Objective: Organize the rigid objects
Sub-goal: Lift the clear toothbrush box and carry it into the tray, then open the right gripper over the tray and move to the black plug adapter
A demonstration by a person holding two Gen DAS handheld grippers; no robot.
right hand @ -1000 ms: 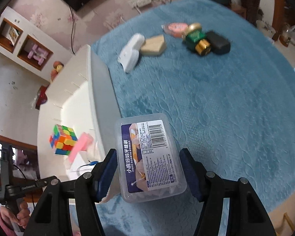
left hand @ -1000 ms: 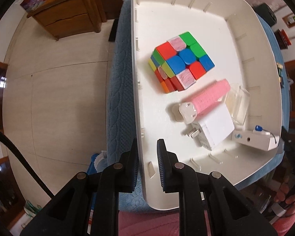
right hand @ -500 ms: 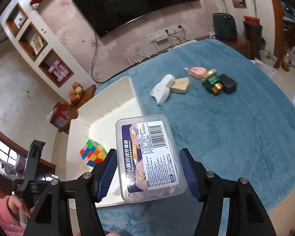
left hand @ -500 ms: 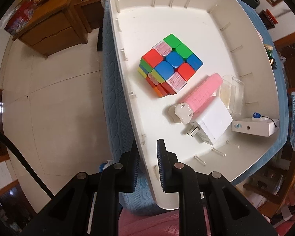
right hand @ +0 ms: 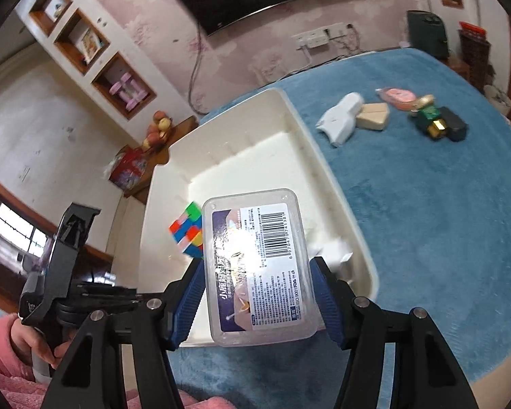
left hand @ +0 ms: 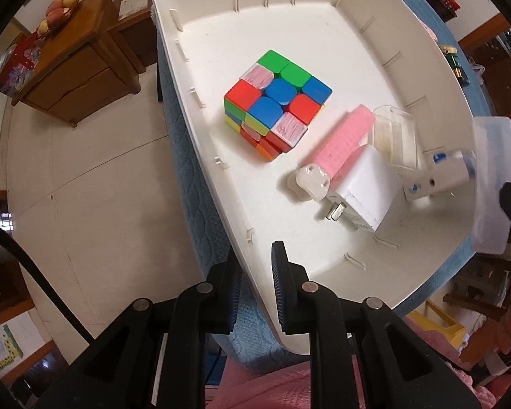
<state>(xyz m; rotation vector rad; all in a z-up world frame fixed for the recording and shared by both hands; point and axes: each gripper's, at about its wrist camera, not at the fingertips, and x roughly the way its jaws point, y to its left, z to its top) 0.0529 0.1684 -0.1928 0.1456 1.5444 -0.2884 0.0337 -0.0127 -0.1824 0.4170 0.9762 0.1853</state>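
Clear box (right hand: 259,266) | now over tray (right hand: 327,184) | right claw (right hand: 257,301) closing, gripping it | left claw (left hand: 255,272) pinches rim

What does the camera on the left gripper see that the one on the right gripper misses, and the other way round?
Only the left wrist view shows the pink tube, the white charger plug and the left gripper clamped on the tray's wall.

Only the right wrist view shows the blue cloth's loose items: a white clip-like piece, a tan wedge and a green bottle.

Both show the white tray, the colour cube and the clear labelled box between the closing right gripper's jaws.
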